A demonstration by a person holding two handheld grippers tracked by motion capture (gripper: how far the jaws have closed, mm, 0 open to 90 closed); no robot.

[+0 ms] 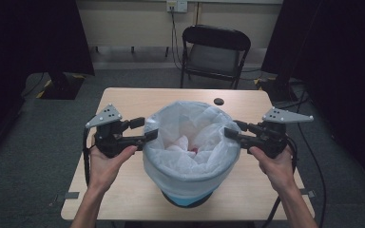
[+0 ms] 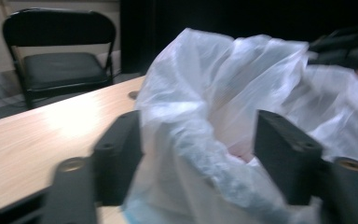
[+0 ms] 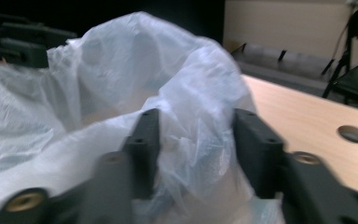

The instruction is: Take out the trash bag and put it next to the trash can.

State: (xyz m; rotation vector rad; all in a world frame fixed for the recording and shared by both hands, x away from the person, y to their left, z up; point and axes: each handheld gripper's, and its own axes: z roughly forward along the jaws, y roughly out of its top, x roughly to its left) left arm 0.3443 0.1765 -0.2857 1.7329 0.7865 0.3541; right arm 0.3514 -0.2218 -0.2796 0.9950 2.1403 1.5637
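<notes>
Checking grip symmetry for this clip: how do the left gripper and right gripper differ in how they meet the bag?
The left gripper stands at the white bag's left rim, the right gripper at its right rim. The left gripper's jaws straddle the plastic widely; the right gripper's jaws stand narrower around a bunched fold. Both have bag plastic between their jaws.

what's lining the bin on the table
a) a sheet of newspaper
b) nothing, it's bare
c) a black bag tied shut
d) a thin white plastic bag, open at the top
d: the high view shows a translucent white bag folded over the rim of the bin, its mouth open, with the left gripper and right gripper at its opposite edges.
</notes>
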